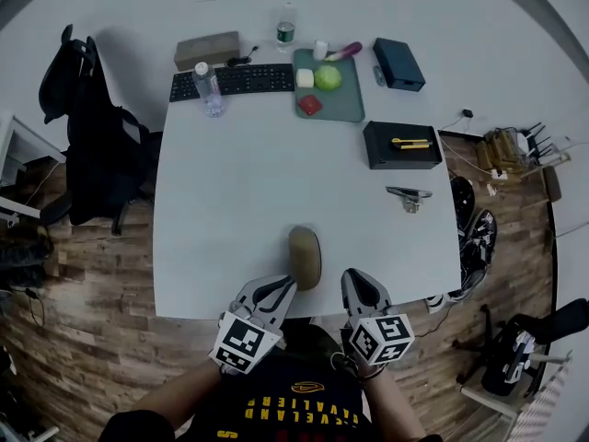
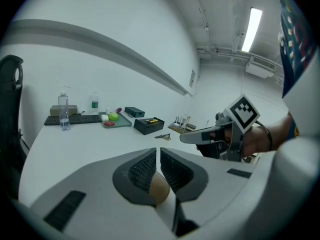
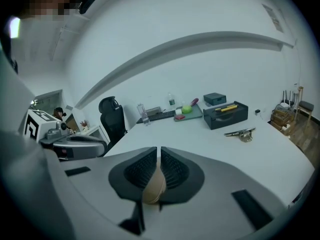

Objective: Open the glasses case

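Note:
The glasses case [image 1: 305, 256] is a tan oval case lying closed on the white table [image 1: 230, 210], close to its near edge. My left gripper [image 1: 280, 286] hovers just left of the case's near end, and my right gripper [image 1: 353, 280] just right of it. Both have their jaws together with nothing in them. In the left gripper view the shut left gripper [image 2: 158, 152] shows the case [image 2: 159, 189] behind its jaws, and the right gripper [image 2: 186, 137] is off to the right. In the right gripper view the case [image 3: 153, 186] sits behind the shut right gripper [image 3: 159, 151].
At the far side of the table are a keyboard [image 1: 232, 80], a water bottle [image 1: 208, 88], a green tray [image 1: 349, 105] with food items, a dark blue box [image 1: 398, 63] and a black box [image 1: 401, 145]. A metal tool [image 1: 408, 194] lies at the right. An office chair [image 1: 87, 136] stands on the left.

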